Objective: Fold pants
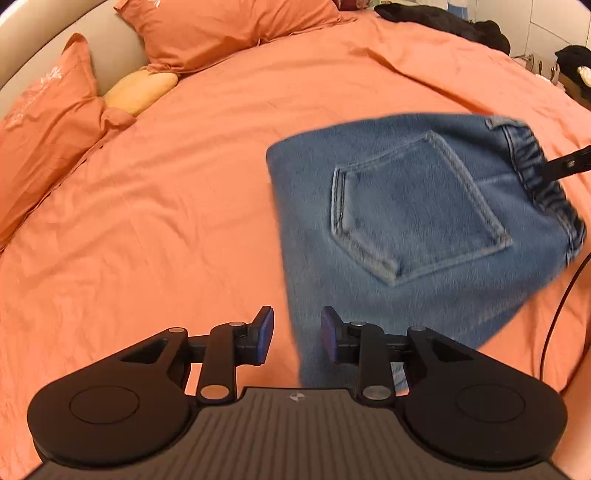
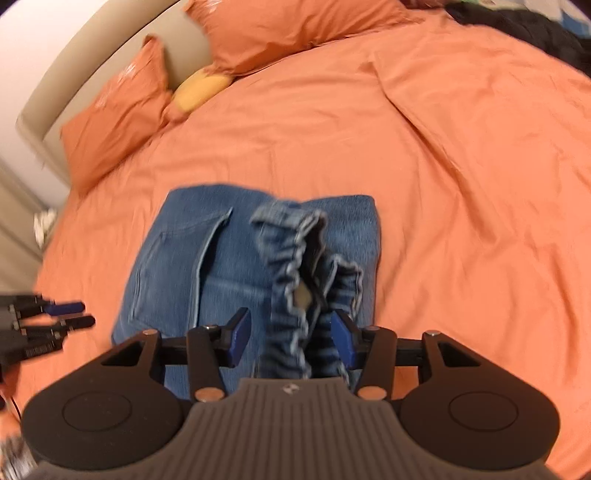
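Note:
Folded blue denim pants (image 1: 406, 221) lie on the orange bed, back pocket up. My left gripper (image 1: 297, 334) is open and empty above the pants' near left edge. In the right wrist view the pants (image 2: 184, 266) lie in front of my right gripper (image 2: 291, 336), whose jaws stand open around the bunched elastic waistband (image 2: 291, 266); the band lies between the blue pads (image 2: 240, 332) without being pinched. A finger of the right gripper (image 1: 565, 162) touches the waistband in the left wrist view. The left gripper (image 2: 70, 314) shows at the left edge of the right wrist view.
Orange pillows (image 1: 221, 29) and a yellow cushion (image 1: 140, 90) lie by the beige headboard (image 2: 92, 70). Dark clothes (image 1: 454, 22) lie at the bed's far right corner. A black cable (image 1: 557, 306) runs along the right side. Orange cover (image 2: 461, 184) spreads around the pants.

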`<action>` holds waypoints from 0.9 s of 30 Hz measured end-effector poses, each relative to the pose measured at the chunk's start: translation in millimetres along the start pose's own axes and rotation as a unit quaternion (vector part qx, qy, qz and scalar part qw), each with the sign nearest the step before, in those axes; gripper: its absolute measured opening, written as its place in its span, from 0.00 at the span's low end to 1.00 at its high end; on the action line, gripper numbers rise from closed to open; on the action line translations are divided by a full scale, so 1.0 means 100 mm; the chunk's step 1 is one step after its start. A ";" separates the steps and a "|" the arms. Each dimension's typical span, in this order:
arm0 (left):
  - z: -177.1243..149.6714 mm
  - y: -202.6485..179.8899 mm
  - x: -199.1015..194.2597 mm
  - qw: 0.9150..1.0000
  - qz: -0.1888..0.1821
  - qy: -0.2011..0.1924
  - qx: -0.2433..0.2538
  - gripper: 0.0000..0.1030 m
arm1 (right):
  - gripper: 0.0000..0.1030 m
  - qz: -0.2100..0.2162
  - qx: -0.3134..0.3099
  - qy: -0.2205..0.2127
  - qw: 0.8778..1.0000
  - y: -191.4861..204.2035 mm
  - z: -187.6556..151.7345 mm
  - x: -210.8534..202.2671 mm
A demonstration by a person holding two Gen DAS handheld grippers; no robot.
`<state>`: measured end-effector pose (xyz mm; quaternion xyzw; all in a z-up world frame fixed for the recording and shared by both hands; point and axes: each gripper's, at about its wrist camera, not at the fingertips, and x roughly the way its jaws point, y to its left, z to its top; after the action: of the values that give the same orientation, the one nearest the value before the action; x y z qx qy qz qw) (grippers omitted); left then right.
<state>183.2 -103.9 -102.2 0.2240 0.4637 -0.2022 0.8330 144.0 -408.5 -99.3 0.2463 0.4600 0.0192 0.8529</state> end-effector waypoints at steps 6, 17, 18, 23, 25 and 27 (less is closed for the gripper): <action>0.07 -0.12 0.09 1.000 0.000 -0.004 0.023 0.35 | 0.40 0.023 0.067 0.015 0.997 -0.23 0.12 0.36; 0.14 -0.10 0.19 1.000 -0.007 -0.017 -0.020 0.01 | 0.11 0.062 -0.056 -0.061 0.995 0.31 0.49 -0.15; 0.15 -0.10 0.19 1.000 -0.008 -0.019 -0.024 0.00 | 0.11 0.053 -0.060 -0.060 0.995 0.32 0.53 -0.15; 0.23 -0.10 0.24 0.999 -0.016 -0.026 -0.043 0.00 | 0.10 -0.021 -0.054 -0.010 0.998 0.06 0.47 0.22; 0.26 -0.09 0.30 0.998 -0.015 -0.029 -0.045 0.00 | 0.10 -0.027 -0.040 0.001 0.999 -0.11 0.40 0.34; 0.28 -0.08 0.38 0.998 -0.023 -0.023 -0.047 0.00 | 0.11 -0.027 -0.024 0.009 0.999 -0.22 0.38 0.43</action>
<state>216.8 -131.0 -122.9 0.1693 0.4582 -0.2042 0.8483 195.1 -431.9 -125.2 0.2132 0.4734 0.0094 0.8546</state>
